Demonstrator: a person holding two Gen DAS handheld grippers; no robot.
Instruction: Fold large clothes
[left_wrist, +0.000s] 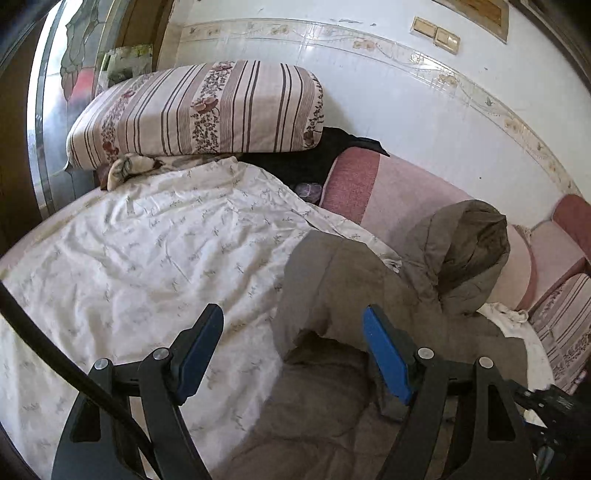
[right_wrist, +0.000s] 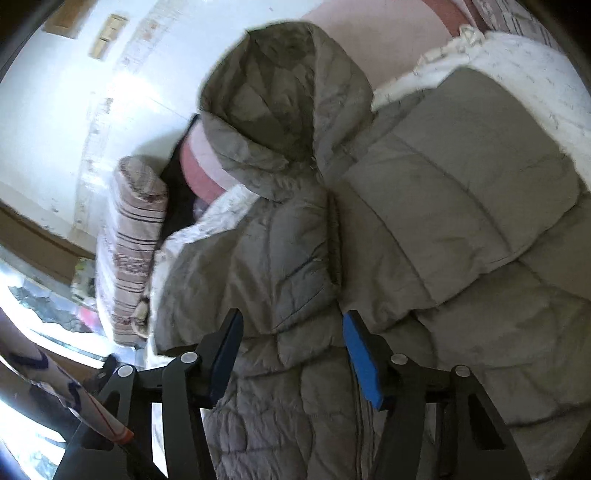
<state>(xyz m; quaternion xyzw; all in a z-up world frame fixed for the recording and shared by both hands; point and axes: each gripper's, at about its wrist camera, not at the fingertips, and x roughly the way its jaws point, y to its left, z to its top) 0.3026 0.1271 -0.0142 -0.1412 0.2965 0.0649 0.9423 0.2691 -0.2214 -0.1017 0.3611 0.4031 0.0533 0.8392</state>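
Garment: a grey-brown padded jacket (right_wrist: 424, 206) with a hood (right_wrist: 280, 99) lies on the bed; in the right wrist view it fills the middle and the right of the frame, in the left wrist view only the lower right.
Long axis: in the right wrist view the body runs from the bottom centre up to the hood at the top centre; one sleeve is laid across towards the upper right.
Left hand-held gripper (left_wrist: 293, 354): jaws apart and empty, above the edge of the jacket in the lower middle of the frame; the left finger is over the sheet, the right one over the jacket.
Right hand-held gripper (right_wrist: 293, 354): jaws apart, a ridge of the front part of the jacket is between them; the pads do not seem to press on it.
Nearer hand: in my judgement the right one, as the jacket lies straight ahead of it.
Surface: a bed with a wrinkled white printed sheet (left_wrist: 147, 258).
Room: a striped pillow (left_wrist: 199, 110) at the upper left, pink cushions (left_wrist: 388, 192) along a white tiled wall (left_wrist: 406, 92).
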